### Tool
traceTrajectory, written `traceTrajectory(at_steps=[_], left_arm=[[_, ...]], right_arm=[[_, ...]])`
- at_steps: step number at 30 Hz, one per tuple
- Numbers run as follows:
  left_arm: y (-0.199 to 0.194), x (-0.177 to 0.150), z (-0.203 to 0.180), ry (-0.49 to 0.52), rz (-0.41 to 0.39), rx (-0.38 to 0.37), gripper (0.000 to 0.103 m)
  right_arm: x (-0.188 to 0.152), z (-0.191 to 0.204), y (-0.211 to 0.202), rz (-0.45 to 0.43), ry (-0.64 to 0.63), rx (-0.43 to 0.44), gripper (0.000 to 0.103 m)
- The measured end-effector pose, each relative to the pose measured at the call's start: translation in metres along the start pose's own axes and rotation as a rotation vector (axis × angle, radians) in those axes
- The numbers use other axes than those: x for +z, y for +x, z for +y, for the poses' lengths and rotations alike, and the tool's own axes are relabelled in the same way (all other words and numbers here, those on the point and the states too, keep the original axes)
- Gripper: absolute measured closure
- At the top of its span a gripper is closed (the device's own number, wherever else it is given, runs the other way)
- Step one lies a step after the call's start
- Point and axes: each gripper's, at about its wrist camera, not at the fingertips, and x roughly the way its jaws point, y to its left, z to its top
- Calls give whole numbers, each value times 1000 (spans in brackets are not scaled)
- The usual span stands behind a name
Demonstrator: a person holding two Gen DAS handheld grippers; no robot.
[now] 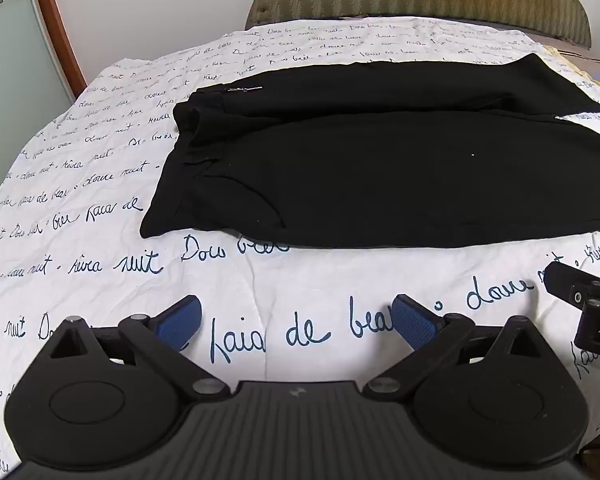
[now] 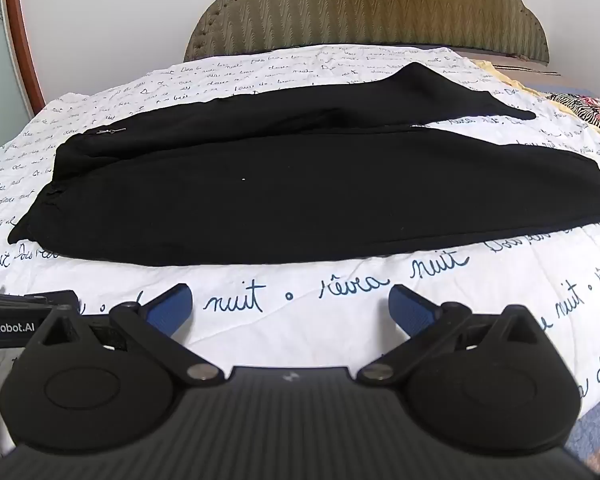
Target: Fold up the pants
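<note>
One pair of black fabric pants lies flat across the bed, on a white quilted bedspread printed with dark blue handwriting. The waistband is to the left and two legs run to the right, the far leg lying partly over the near one. One small silver zipper pull shows at the far left of the waist. One olive padded headboard stands at the far side.

Two grippers hover near the bed's near edge, apart from the pants. The left gripper has its blue pads spread wide, holding nothing. The right gripper is likewise spread wide and empty.
</note>
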Motion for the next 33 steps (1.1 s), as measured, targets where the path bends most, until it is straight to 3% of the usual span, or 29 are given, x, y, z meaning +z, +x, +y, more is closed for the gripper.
traceTrajectory(at_steps=[33], left_arm=[[4, -1, -1, 6, 10, 8, 1]], right_arm=[[-1, 2, -1, -9, -2, -5, 0]])
